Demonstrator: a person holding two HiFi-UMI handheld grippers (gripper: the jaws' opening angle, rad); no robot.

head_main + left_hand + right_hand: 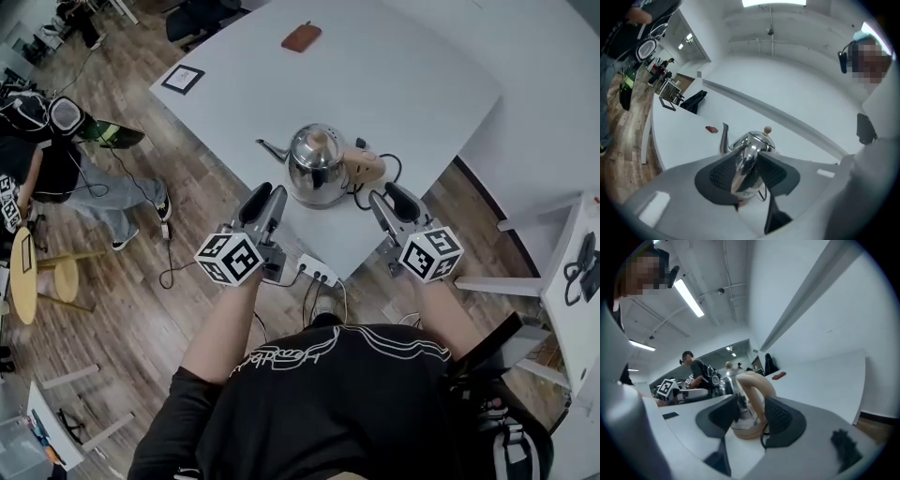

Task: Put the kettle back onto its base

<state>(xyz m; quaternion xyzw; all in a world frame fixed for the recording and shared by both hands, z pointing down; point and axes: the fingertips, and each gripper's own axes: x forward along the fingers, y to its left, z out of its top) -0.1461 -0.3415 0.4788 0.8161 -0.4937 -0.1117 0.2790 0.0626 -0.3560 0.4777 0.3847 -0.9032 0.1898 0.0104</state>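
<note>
A shiny steel kettle [316, 167] with a tan handle [364, 166] and a wooden lid knob stands near the front corner of the white table [412, 84]. It sits on a tan base [743, 431], and a black cord [361, 197] trails from it. My left gripper [264, 199] hangs open just off the kettle's left side, clear of it. My right gripper [391, 197] is open to the right of the handle, not touching it. In the left gripper view the kettle [750, 150] shows beyond the spread jaws [749, 176]. The right gripper view has the handle [752, 390] beyond its jaws [749, 420].
A brown case [301, 37] and a black-framed card [182, 79] lie farther back on the table. A white power strip [314, 272] hangs at the table's near corner. A person [56, 169] sits at the left by a wooden stool [37, 277]. White furniture [562, 253] stands at the right.
</note>
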